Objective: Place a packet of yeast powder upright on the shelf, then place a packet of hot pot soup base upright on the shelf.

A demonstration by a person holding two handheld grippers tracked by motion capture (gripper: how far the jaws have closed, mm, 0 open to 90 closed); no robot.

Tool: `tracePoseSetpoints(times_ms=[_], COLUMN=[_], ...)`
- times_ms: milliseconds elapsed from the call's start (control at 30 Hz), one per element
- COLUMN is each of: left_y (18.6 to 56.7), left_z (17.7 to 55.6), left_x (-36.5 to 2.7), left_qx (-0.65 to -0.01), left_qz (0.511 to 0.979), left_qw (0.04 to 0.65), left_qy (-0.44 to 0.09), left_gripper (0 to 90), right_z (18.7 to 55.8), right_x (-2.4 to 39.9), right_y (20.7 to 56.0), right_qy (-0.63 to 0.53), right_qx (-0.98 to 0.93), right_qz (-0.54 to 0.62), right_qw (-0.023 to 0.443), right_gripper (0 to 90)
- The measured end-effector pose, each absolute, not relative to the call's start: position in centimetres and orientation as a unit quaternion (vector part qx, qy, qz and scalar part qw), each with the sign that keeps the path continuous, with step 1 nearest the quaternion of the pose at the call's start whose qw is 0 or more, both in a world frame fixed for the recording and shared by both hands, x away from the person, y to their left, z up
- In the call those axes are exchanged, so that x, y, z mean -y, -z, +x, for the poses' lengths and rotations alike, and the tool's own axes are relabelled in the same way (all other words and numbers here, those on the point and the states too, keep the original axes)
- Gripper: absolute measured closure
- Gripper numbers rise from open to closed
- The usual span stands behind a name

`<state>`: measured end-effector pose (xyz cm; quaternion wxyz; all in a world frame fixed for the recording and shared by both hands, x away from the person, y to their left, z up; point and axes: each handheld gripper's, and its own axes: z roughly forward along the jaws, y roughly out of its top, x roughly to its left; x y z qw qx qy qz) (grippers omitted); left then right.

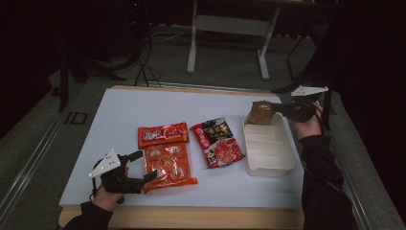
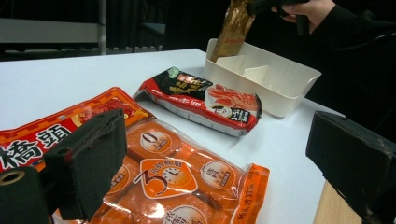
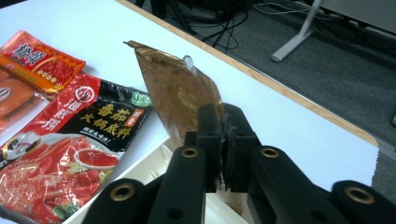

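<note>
1. Resting at the table's near edge, the left gripper (image 1: 143, 167) has its jaws spread, gripping nothing; the orange packet (image 1: 168, 166) lies flat just beyond its tips.
2. Red-and-black packet (image 1: 219, 142) lies between the two grippers.
3. Right gripper (image 1: 279, 108) pinches the brown pouch (image 1: 261, 113) by one edge, upright over the white tray's (image 1: 268, 165) far compartment.
</note>
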<state>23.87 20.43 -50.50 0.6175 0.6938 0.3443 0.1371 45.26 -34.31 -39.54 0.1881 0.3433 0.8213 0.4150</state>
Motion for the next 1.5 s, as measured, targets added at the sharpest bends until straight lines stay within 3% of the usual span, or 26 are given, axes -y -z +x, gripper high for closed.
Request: tracePoseSetpoints(times_ms=[367, 533, 733, 933, 1100, 1500], left_y=[50.6, 50.5, 50.2, 49.4, 48.4, 46.3], left_z=[24.0, 23.9, 23.9, 23.7, 23.8, 25.3], left_x=[-20.3, -20.4, -20.1, -19.7, -19.5, -19.3], left_qx=[-0.345, -0.342, -0.332, -0.333, -0.351, -0.36], left_qz=[0.691, 0.694, 0.698, 0.711, 0.721, 0.723], left_qw=[0.622, 0.62, 0.619, 0.606, 0.587, 0.579], left_qy=[-0.133, -0.133, -0.135, -0.128, -0.109, -0.108], left_gripper=[5.7, 5.7, 5.7, 8.7, 8.7, 8.7], right_z=[43.8, 42.5, 40.1, 37.5, 35.2, 30.7], right_x=[34.7, 34.3, 33.4, 32.3, 31.5, 29.8], right_y=[37.3, 36.3, 35.9, 35.5, 35.6, 37.4], right_qy=[-0.45, -0.462, -0.482, -0.504, -0.533, -0.536], right_qx=[-0.791, -0.783, -0.77, -0.76, -0.747, -0.76], right_qz=[0.354, 0.364, 0.36, 0.35, 0.339, 0.312], right_qw=[0.214, 0.202, 0.214, 0.215, 0.206, 0.197], right_gripper=[63.9, 56.4, 34.8, 20.0, 14.0, 17.2])
